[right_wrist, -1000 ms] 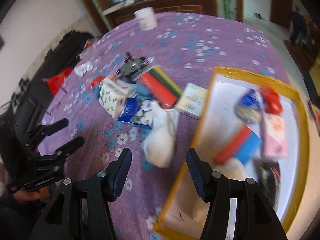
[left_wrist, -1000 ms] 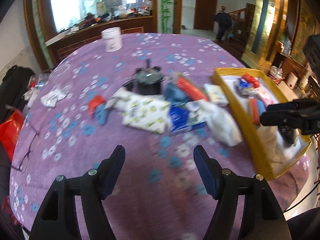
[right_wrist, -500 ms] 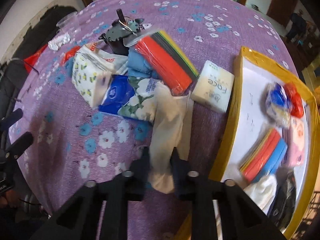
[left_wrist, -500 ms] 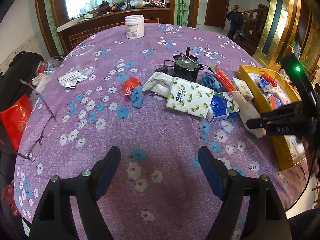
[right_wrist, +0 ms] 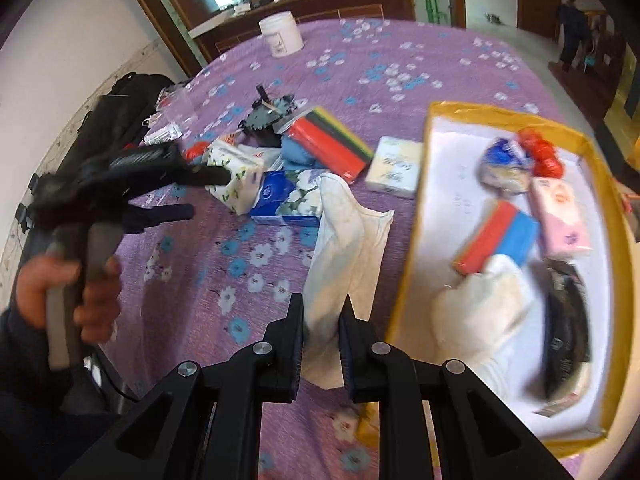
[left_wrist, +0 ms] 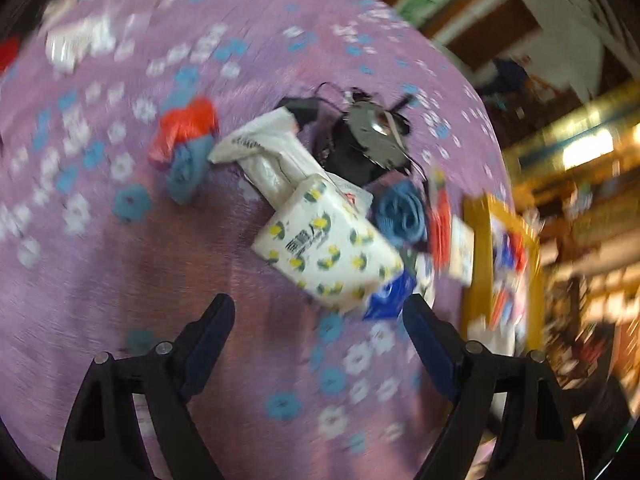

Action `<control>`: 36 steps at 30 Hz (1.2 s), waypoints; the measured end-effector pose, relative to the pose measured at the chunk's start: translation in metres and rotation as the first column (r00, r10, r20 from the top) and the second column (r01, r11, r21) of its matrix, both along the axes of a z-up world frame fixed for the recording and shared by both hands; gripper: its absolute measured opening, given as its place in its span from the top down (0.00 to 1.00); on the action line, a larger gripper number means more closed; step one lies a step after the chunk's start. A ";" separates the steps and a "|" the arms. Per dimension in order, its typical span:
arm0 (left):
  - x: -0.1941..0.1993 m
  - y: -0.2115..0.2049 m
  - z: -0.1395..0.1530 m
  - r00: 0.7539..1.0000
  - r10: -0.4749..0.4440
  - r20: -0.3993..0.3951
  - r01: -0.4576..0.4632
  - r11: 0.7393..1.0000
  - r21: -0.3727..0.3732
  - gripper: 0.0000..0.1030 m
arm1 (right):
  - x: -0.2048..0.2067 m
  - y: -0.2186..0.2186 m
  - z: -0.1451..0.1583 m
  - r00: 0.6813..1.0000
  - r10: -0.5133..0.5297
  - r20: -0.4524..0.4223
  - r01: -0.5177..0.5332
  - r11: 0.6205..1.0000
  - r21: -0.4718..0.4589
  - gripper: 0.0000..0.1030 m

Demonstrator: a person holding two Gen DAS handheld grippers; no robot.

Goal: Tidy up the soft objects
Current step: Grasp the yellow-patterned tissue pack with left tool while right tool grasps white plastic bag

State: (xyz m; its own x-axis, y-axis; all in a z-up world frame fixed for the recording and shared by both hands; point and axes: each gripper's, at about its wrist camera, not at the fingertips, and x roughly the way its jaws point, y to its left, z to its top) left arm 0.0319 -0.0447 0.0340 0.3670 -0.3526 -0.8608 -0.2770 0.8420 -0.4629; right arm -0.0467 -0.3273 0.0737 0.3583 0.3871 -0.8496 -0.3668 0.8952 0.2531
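Observation:
My right gripper (right_wrist: 322, 308) is shut on the near end of a white cloth (right_wrist: 348, 236) that trails across the purple tablecloth, just left of the yellow tray (right_wrist: 410, 236). The tray holds a red-and-blue sponge (right_wrist: 496, 236), a pink tissue pack (right_wrist: 560, 216), another white cloth (right_wrist: 480, 304) and small bags. My left gripper (left_wrist: 318, 304) points down at a lemon-print tissue pack (left_wrist: 328, 248); its jaws are opening with nothing between them. In the right wrist view the left gripper (right_wrist: 210, 194) hovers beside that pack (right_wrist: 236, 172).
A blue tissue pack (right_wrist: 288, 200), a coloured sponge pack (right_wrist: 328, 148), a pale tissue pack (right_wrist: 394, 164), a blue cloth (left_wrist: 402, 212) and a black motor part (left_wrist: 372, 136) crowd the table's middle. A white jar (right_wrist: 280, 36) stands far back. A hand (right_wrist: 92, 292) grips the left tool.
My right gripper closed on the white cloth and has drawn it toward the tray. My left gripper rolled and swung in toward the lemon-print pack, its jaws wider than before.

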 end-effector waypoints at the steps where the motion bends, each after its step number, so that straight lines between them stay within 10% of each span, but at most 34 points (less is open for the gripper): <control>1: 0.004 0.000 -0.004 1.000 0.027 -0.011 -0.028 0.999 -0.024 0.17 | -0.003 -0.003 0.003 1.000 0.002 0.011 -0.002 1.000 0.002 0.83; 10: 0.033 -0.012 -0.022 0.985 0.165 -0.044 -0.167 0.984 -0.053 0.17 | -0.016 -0.021 0.017 0.998 0.024 0.060 -0.025 1.000 0.013 0.83; 14: 0.033 -0.020 -0.012 0.992 0.125 0.012 -0.126 0.992 0.009 0.42 | -0.015 -0.027 0.019 0.998 0.023 0.061 -0.025 0.999 0.033 0.83; 19: 0.014 -0.012 -0.005 0.994 0.093 0.065 -0.095 0.995 0.023 0.46 | -0.009 -0.025 0.019 0.997 0.053 0.051 -0.056 0.997 0.061 0.83; 36: -0.062 -0.065 0.054 0.925 -0.290 0.245 0.169 0.893 0.417 0.50 | 0.016 0.010 0.004 0.992 0.123 0.003 -0.122 0.984 0.128 0.83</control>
